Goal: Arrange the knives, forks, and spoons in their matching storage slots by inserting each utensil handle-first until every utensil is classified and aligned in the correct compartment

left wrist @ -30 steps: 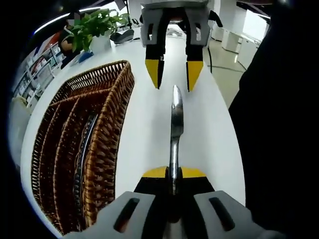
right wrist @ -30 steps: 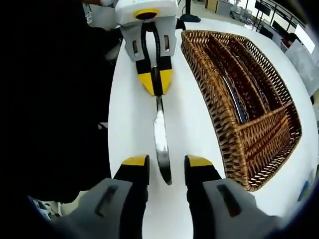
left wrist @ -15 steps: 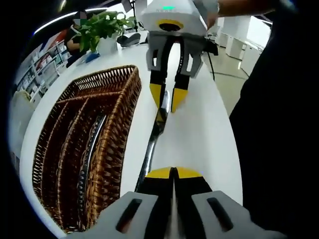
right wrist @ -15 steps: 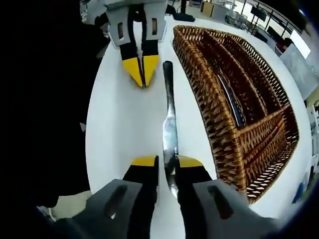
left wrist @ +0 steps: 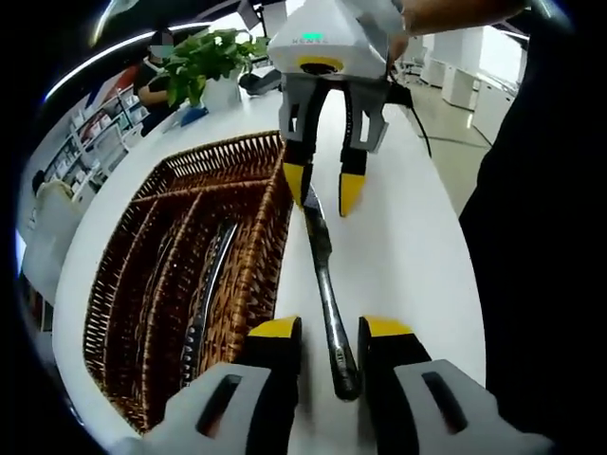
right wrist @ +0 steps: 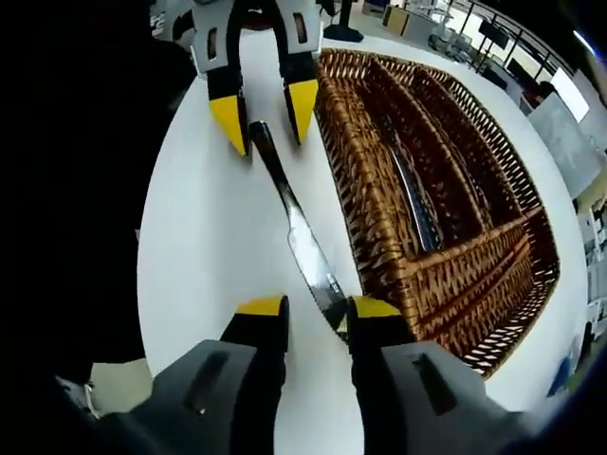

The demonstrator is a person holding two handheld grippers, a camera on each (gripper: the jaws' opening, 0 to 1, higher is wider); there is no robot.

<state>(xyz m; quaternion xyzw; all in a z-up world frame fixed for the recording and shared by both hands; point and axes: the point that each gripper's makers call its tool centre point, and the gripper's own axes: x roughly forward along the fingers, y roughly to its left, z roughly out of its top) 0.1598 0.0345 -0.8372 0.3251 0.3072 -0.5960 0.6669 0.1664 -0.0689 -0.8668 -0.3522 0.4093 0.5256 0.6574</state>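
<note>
Fingers of both grippers stand spread around the knife (left wrist: 324,275) beside the wicker basket (right wrist: 455,237); left gripper view adds a plant (left wrist: 204,57).

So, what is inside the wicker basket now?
The wicker basket has long slots. One middle slot holds a metal utensil, lying lengthwise; its type is unclear. The slot floors are in shadow behind the woven walls, so more could be hidden there.
</note>
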